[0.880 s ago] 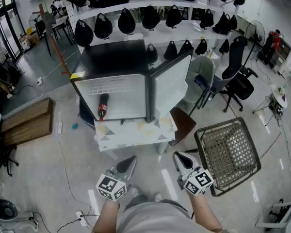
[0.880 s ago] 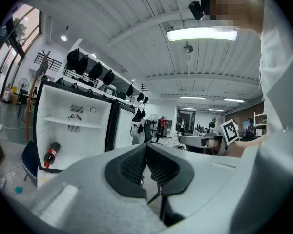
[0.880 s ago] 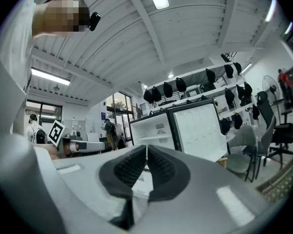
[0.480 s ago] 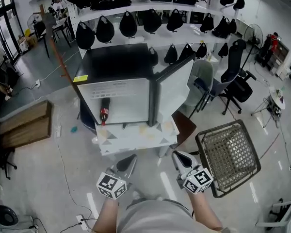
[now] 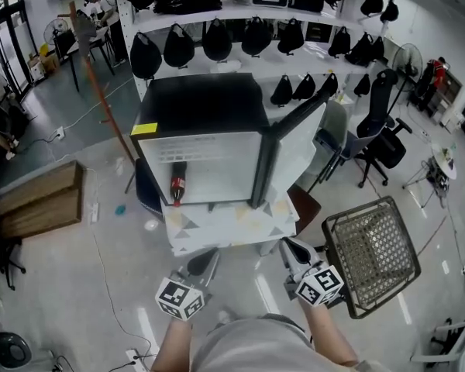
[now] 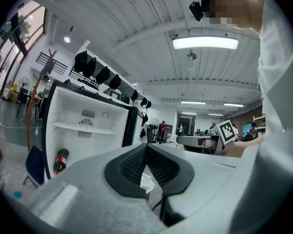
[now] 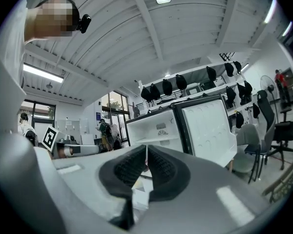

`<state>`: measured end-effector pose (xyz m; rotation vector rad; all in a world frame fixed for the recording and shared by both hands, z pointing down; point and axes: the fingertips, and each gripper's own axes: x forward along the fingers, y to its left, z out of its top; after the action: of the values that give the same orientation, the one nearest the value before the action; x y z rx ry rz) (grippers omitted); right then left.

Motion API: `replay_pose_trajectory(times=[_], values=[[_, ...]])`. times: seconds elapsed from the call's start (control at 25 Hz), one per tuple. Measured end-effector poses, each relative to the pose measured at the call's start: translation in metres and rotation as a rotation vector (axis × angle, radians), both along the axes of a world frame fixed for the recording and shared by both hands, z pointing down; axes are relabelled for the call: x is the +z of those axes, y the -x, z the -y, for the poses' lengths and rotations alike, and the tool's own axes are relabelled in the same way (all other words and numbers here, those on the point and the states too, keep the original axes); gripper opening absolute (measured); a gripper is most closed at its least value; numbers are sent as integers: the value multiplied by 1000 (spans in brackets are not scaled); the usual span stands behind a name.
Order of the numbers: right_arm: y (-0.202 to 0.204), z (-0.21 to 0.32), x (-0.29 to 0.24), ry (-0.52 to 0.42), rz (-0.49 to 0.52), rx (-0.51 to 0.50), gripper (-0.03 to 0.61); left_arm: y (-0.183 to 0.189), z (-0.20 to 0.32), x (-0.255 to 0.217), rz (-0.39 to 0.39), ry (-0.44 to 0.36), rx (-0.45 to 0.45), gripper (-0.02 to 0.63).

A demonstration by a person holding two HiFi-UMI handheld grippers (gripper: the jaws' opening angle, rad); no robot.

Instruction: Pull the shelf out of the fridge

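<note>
A small black fridge (image 5: 205,103) stands on a low white table (image 5: 232,225) with its door (image 5: 296,155) swung open to the right. Inside the white cavity a thin white shelf (image 6: 83,128) spans the width; the right gripper view shows this shelf (image 7: 158,139) too. A cola bottle (image 5: 177,184) leans at the lower left of the cavity. My left gripper (image 5: 208,257) and right gripper (image 5: 289,247) hang side by side in front of the table, well short of the fridge. Both are shut with nothing between the fingers.
A wire-mesh chair (image 5: 368,253) stands close on the right, by my right gripper. A brown seat (image 5: 305,204) sits beside the table under the door. A wooden crate (image 5: 39,200) lies at the left. Office chairs (image 5: 381,134) and wall shelves of dark bags (image 5: 217,39) lie behind.
The fridge and table have drawn nearer and shifted right in the head view. Both grippers keep the same pose, shut and low in front of the body.
</note>
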<state>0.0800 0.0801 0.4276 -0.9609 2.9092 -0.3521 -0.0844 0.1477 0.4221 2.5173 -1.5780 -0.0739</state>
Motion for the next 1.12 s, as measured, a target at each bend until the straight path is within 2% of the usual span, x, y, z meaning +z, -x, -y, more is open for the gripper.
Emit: replay_pose_trajectory(times=[0.28,0.64,0.8,1.12], values=[[25,12,4,12,-11,52,12,30,8,12,-10,15,28,8],[15,60,16,42,15,90,12,26,52,22,1,45,38,8],[9,94,14,40,11,55,12,17,86,23,-3,56,7,8],[14,174,15,38,30,-76,12,2,159,27,-22,72,-86,8]])
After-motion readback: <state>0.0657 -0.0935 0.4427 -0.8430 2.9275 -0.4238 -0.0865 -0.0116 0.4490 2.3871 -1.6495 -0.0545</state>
